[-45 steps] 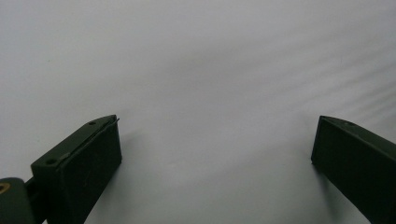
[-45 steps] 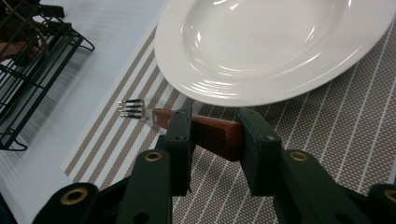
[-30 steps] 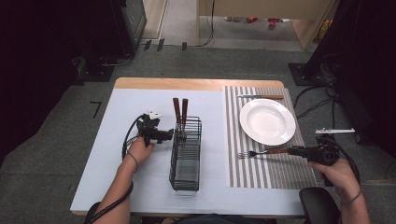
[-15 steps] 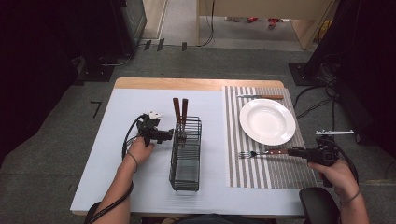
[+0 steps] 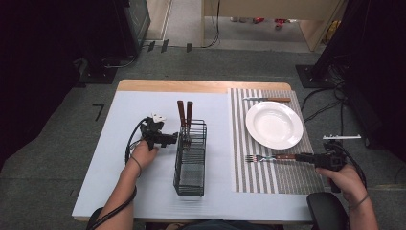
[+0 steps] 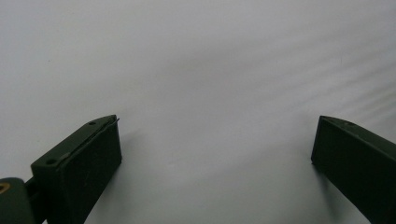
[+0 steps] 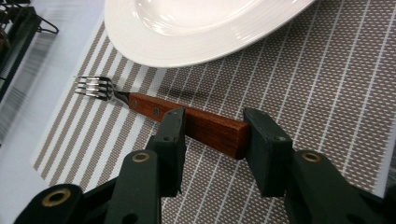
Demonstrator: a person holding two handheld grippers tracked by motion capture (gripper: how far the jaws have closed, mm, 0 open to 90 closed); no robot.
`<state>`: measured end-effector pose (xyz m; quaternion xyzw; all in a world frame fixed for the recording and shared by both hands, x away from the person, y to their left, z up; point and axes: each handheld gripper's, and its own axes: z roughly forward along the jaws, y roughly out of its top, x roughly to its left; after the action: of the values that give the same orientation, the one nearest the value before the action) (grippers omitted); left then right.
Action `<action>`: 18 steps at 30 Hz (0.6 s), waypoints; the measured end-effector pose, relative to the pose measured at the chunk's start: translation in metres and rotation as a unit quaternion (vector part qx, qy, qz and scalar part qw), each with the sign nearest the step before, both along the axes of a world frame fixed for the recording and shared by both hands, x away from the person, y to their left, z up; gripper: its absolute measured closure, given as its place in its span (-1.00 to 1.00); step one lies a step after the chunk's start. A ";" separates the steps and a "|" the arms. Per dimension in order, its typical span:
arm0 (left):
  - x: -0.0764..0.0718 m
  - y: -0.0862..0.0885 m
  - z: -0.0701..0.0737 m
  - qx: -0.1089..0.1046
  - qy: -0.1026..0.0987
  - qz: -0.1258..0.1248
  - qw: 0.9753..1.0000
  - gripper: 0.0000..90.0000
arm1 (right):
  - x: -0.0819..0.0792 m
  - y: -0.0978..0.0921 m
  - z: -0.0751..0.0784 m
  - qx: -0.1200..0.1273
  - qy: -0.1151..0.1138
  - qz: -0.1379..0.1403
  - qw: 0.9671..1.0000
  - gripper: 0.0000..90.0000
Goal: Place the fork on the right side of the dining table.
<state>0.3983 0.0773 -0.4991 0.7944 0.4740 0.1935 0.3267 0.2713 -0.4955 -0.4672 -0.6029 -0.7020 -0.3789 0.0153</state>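
A fork point(image 5: 268, 157) with a wooden handle lies across the striped placemat point(image 5: 277, 179), just in front of the white plate point(image 5: 274, 124), tines pointing left. My right gripper point(image 5: 306, 157) is shut on the end of its handle. In the right gripper view the two jaws press the handle point(image 7: 210, 128) from both sides, and the tines point(image 7: 93, 87) rest low over the mat. My left gripper point(image 5: 172, 139) is beside the left wall of the black wire basket point(image 5: 190, 163). It stands open point(image 6: 217, 140) over bare white table with nothing between its jaws.
Two wooden-handled utensils point(image 5: 184, 112) stand upright in the far end of the basket. A knife point(image 5: 266, 99) lies at the back of the placemat behind the plate. The plate's rim point(image 7: 187, 51) is close above the fork. The table's right edge is near my right hand.
My right gripper has shifted slightly toward the near edge, bringing the fork's handle level on the mat. The left gripper has not moved.
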 end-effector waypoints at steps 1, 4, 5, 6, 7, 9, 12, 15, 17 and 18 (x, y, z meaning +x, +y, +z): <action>0.000 0.000 0.000 0.000 0.000 0.000 1.000 -0.96 | 0.000 0.000 0.000 -0.002 0.002 -0.001 1.000 0.33; 0.000 0.000 0.000 0.000 0.000 0.000 1.000 -0.96 | 0.001 0.001 -0.003 -0.005 0.004 0.001 1.000 0.33; 0.000 0.000 0.000 0.000 0.000 0.000 1.000 -0.96 | 0.002 0.002 -0.004 -0.007 0.004 0.002 1.000 0.32; 0.000 0.000 0.000 0.000 0.000 0.000 1.000 -0.96 | 0.002 0.002 -0.004 -0.009 0.004 0.003 1.000 0.32; 0.000 0.000 0.000 0.000 0.000 0.000 1.000 -0.96 | 0.002 0.002 -0.005 -0.010 0.004 0.003 1.000 0.32; 0.000 0.000 0.000 0.000 0.000 0.000 1.000 -0.96 | 0.002 0.002 -0.006 -0.013 0.006 0.004 1.000 0.31; 0.000 0.000 0.000 0.000 0.000 0.000 1.000 -0.96 | 0.002 0.002 -0.008 -0.017 0.007 0.005 1.000 0.30; 0.000 0.000 0.000 0.000 0.000 0.000 1.000 -0.96 | 0.003 0.002 -0.009 -0.022 0.004 0.008 1.000 0.29; 0.000 0.000 0.000 0.000 0.000 0.000 1.000 -0.96 | 0.003 0.003 -0.010 -0.025 0.003 0.010 1.000 0.29; 0.000 0.000 0.000 0.000 0.000 0.000 1.000 -0.96 | 0.003 0.003 -0.010 -0.025 0.004 0.009 1.000 0.29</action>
<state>0.3983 0.0773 -0.4991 0.7943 0.4740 0.1937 0.3269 0.2745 -0.4927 -0.4775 -0.5980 -0.7167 -0.3587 0.0064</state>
